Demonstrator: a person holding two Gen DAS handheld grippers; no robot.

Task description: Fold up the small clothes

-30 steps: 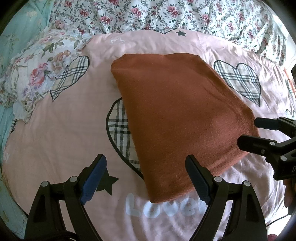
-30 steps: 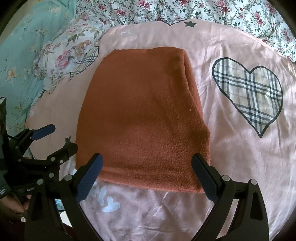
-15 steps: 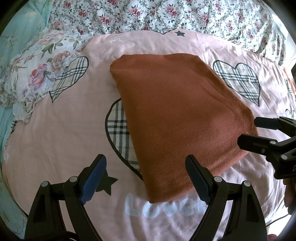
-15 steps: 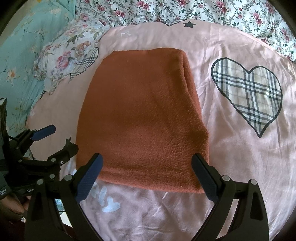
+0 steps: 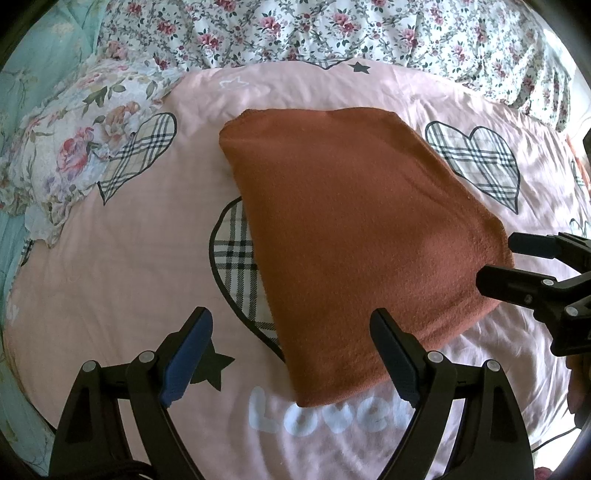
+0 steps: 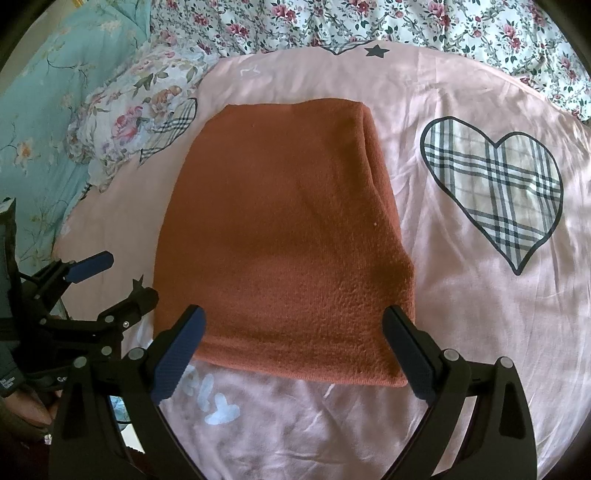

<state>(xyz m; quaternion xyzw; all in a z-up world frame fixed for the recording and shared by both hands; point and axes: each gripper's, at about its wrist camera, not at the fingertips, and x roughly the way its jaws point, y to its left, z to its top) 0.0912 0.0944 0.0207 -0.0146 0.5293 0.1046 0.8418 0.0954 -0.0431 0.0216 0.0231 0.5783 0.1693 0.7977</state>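
- A rust-brown folded garment (image 5: pixel 354 236) (image 6: pixel 284 236) lies flat as a neat rectangle on the pink bedspread (image 5: pixel 122 280) (image 6: pixel 461 332), roughly in the middle of the bed, lengthwise from the near edge toward the far edge.
- Its near hem lies just beyond the white lettering (image 5: pixel 325 413) printed on the bedspread; part of a plaid heart (image 5: pixel 236 266) shows from under its left side.
- Another plaid heart (image 5: pixel 476 162) (image 6: pixel 495 184) sits on the spread to the right of the garment, apart from it.
- The left tongs (image 5: pixel 291 358) (image 6: pixel 114 280) hover at the garment's near left corner, jaws spread wide, holding nothing.
- The right tongs (image 6: pixel 295 354) (image 5: pixel 506 262) hover over the near hem, jaws spread wide across most of its width, gripping nothing; whether the tips touch the cloth I cannot tell.
- A floral quilt (image 5: pixel 332 29) (image 6: pixel 406 26) is bunched along the far edge of the bed, and a floral pillow (image 5: pixel 74 147) (image 6: pixel 129 118) lies toward the far left corner.
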